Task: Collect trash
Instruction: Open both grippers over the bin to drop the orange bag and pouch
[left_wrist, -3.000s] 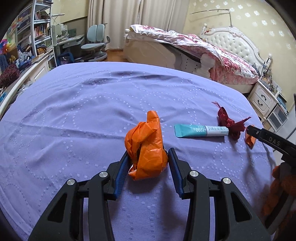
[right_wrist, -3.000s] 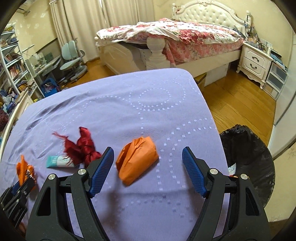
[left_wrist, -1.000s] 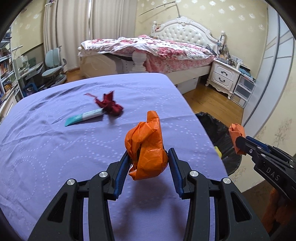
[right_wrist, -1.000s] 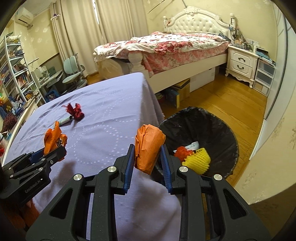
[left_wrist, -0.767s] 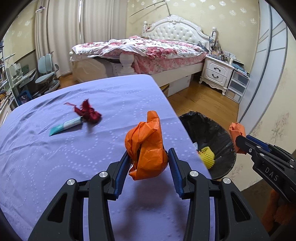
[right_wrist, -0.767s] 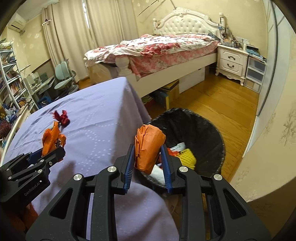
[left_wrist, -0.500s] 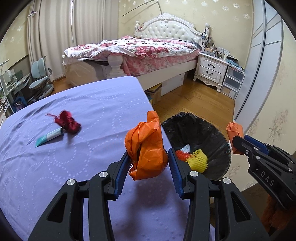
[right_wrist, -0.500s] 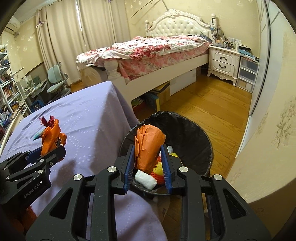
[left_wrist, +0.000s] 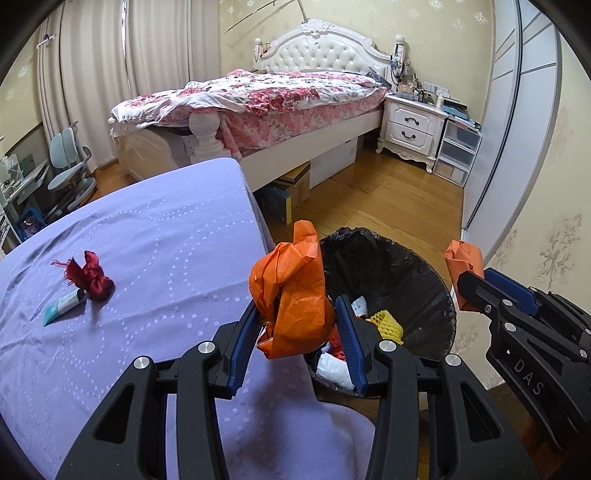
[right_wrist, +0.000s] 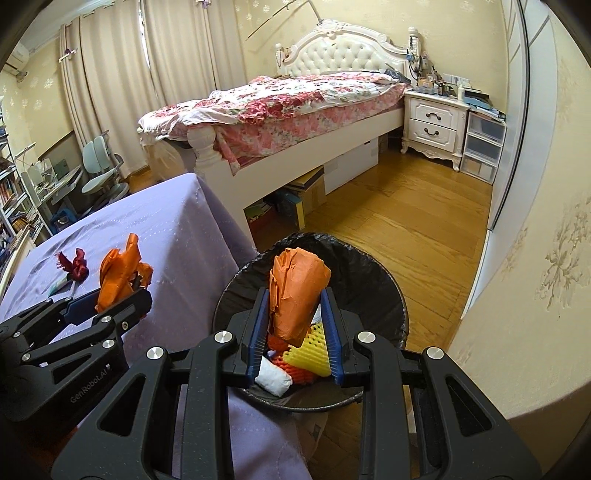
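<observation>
Left wrist view takes in a bedroom: a white bed (left_wrist: 295, 107) with a floral pink cover along the far wall, a white nightstand (left_wrist: 413, 129) beside it, and a wood floor (left_wrist: 388, 199) between them and the near table. That table is draped in a purple cloth (left_wrist: 147, 258), and just off its right edge stands a bin lined with a black bag (left_wrist: 406, 266), already holding a yellow foam net (right_wrist: 310, 350), a white wad (right_wrist: 273, 380) and something red-orange that is partly hidden. The left gripper (left_wrist: 301, 328) is clamped on a crumpled orange bag (left_wrist: 291, 295), held over the table's edge right beside the bin's rim. In the right wrist view the right gripper (right_wrist: 293, 328) squeezes a second orange wad (right_wrist: 295, 291), its blue pads tight against both sides, directly above the bin's mouth. Farther back on the cloth lie a crumpled dark red wrapper (left_wrist: 88, 275) and, touching it, a small teal tube (left_wrist: 62, 306), both well apart from the grippers. By the curtains (left_wrist: 110, 74) at far left stands a pale swivel chair (left_wrist: 70, 166).
</observation>
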